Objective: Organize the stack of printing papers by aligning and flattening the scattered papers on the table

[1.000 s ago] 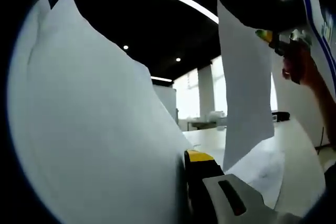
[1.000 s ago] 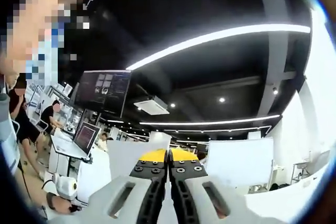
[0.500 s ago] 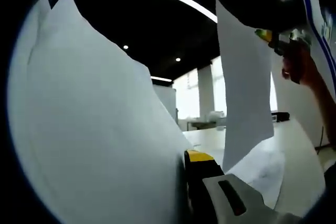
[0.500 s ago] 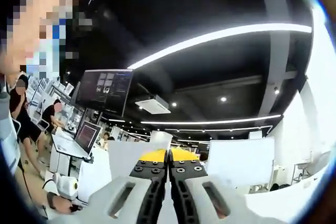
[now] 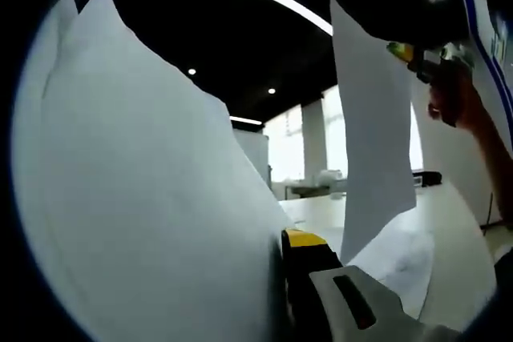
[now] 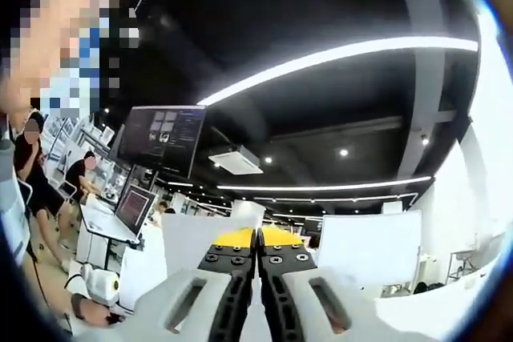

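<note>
A large white sheet of printing paper [image 5: 144, 198] is seen across the left half of the left gripper view, raised on edge, with its upper border sloping down toward the left hand-held gripper [image 5: 282, 278]. Only one yellow-tipped black jaw of that hand-held gripper is visible, pressed against the sheet's lower right edge; the other jaw is hidden behind the paper, so it cannot be told whether the sheet is clamped.

A second, narrower white sheet of paper [image 5: 373, 134] is seen hanging with its long axis vertical, its top corner held up at the upper right by the right hand-held gripper [image 5: 413, 55], and its lower end reaching down to the white table [image 5: 457, 230]. More white papers [image 5: 397, 258] are seen lying flat on the table beneath it. A person's arm [image 5: 465, 110] is visible behind the right hand-held gripper.

In the right gripper view, the right hand-held gripper [image 6: 257, 250] is pointed upward toward a dark ceiling with long strip lights [image 6: 337, 58]. Its two yellow-tipped jaws are pressed together, and a thin white paper edge is seen between their bases. A dark hanging monitor [image 6: 160, 138] and seated people at desks [image 6: 80, 178] are visible to the left.
</note>
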Tool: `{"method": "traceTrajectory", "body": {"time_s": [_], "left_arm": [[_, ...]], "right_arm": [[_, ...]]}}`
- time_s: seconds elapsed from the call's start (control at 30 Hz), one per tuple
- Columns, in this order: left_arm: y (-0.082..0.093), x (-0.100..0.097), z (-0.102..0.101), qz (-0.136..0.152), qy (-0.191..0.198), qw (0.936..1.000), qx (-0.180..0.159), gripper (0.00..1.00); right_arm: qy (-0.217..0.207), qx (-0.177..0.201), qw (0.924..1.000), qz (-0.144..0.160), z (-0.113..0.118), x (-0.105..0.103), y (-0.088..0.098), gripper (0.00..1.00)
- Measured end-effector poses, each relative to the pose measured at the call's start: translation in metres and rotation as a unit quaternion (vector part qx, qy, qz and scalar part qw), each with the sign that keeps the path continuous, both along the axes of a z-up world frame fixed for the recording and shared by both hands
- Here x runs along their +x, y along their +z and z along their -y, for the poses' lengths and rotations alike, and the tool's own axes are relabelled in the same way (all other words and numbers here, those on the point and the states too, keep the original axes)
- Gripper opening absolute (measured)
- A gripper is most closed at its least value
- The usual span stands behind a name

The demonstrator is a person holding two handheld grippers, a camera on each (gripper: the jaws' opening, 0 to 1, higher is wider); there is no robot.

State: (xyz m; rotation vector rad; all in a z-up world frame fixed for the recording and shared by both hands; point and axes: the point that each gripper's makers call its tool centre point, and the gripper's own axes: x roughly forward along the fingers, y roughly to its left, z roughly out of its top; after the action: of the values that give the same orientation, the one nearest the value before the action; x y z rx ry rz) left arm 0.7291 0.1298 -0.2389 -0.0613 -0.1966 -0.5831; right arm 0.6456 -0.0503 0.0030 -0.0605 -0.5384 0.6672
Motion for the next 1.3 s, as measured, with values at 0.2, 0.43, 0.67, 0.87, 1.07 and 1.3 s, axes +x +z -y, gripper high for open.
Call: {"method": "traceTrajectory", "body": {"time_s": [0.2, 0.43, 0.67, 0.87, 1.07, 1.3], "left_arm": [[0.000, 0.000, 0.000, 0.000, 0.001, 1.0000, 0.001, 0.11], [0.001, 0.000, 0.000, 0.002, 0.003, 1.0000, 0.002, 0.11], [0.000, 0.001, -0.002, 0.002, 0.005, 1.0000, 0.004, 0.11], [-0.001, 0.002, -0.002, 0.006, 0.004, 0.9999, 0.008, 0.11], [-0.002, 0.003, -0.003, 0.006, 0.004, 0.9999, 0.009, 0.11], [-0.001, 0.003, -0.004, 0.007, 0.004, 0.9999, 0.009, 0.11]], "right_arm": [[0.014, -0.002, 0.9999, -0.004, -0.008, 0.006, 0.001, 0.00], [0.021, -0.010, 0.9997, -0.005, -0.017, 0.013, -0.001, 0.00], [0.028, -0.003, 0.9995, -0.013, -0.020, 0.022, 0.000, 0.00], [0.035, -0.006, 0.9990, -0.029, -0.026, 0.032, -0.006, 0.00], [0.035, -0.015, 0.9981, -0.048, -0.033, 0.047, -0.015, 0.00], [0.031, -0.018, 0.9972, -0.066, -0.038, 0.065, -0.025, 0.00]]}}
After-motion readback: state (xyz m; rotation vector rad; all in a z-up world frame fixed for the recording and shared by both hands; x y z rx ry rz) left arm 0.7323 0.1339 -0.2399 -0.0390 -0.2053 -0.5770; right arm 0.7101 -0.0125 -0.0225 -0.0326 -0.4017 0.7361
